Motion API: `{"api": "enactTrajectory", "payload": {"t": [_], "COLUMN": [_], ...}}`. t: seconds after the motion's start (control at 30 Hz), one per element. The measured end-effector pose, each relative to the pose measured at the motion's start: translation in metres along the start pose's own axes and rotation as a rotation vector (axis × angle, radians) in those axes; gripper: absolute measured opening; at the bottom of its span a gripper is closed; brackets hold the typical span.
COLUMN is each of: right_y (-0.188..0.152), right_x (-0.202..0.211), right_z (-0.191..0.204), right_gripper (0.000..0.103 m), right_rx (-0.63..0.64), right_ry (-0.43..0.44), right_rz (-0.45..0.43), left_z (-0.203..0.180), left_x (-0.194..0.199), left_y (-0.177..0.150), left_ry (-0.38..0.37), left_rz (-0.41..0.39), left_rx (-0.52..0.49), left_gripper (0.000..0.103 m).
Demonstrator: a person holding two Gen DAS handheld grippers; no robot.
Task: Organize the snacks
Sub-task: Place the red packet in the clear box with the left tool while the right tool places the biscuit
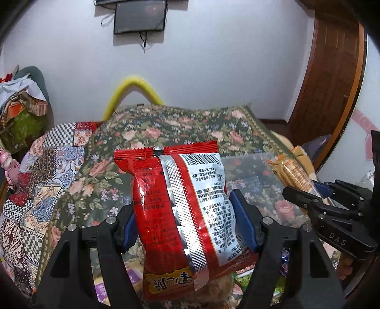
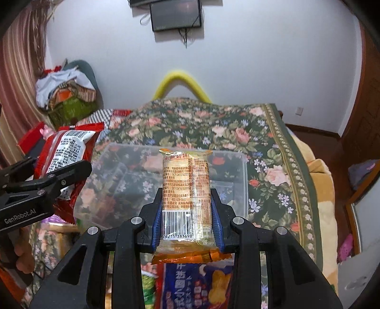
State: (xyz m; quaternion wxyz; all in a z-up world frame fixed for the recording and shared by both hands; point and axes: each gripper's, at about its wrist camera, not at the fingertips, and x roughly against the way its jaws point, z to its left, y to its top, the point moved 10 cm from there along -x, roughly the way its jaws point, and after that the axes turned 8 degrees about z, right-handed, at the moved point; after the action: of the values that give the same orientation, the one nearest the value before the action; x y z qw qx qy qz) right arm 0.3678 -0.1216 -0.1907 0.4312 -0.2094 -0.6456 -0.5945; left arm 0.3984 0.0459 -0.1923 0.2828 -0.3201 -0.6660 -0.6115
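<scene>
I'm working in a lived-in bedroom of a home. A green floral-patterned blanket (image 2: 213,128) with pink roses covers a bed, and a patchwork quilt of checked and geometric squares (image 1: 47,166) lies beside it on the left. Behind the bed stands a plain white plaster wall (image 2: 261,59) carrying a small dark wall-mounted screen (image 2: 176,16) with loose cables hanging under it. A heap of folded clothes and fabrics (image 2: 66,92) is stacked in the left corner next to a striped brownish-pink curtain (image 2: 21,71). On the right I see a dark brown wooden door (image 1: 330,71) and a white wall socket (image 2: 299,110) low on the wall.
</scene>
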Motion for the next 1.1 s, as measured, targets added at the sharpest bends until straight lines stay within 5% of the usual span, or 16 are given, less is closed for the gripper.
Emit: {"api": "enactTrajectory", "payload": {"t": [0.3, 0.57, 0.8, 1.1], "right_y": [-0.009, -0.014, -0.009, -0.006], "right_x": [-0.030, -0.039, -0.017, 0.044], "right_z": [-0.002, -0.003, -0.001, 0.007], "right_gripper": [0.032, 0.033, 0.042, 0.045], "right_rx": [0.030, 0.039, 0.046, 0.032], "right_ry": [-0.013, -0.014, -0.028, -0.014], "right_rz": [0.108, 0.147, 0.101, -0.005], "left_z": [0.006, 0.001, -0.007, -0.003], "left_x": [-0.058, -0.075, -0.051, 0.026], "left_y": [-0.008, -0.015, -0.015, -0.009], "left_ry": [-0.051, -0.040, -0.030, -0.024], "left_rz": [0.147, 0.199, 0.179, 0.065], "left_rx": [0.035, 0.009, -0.044, -0.055], "left_gripper": [0.069, 0.070, 0.070, 0.070]}}
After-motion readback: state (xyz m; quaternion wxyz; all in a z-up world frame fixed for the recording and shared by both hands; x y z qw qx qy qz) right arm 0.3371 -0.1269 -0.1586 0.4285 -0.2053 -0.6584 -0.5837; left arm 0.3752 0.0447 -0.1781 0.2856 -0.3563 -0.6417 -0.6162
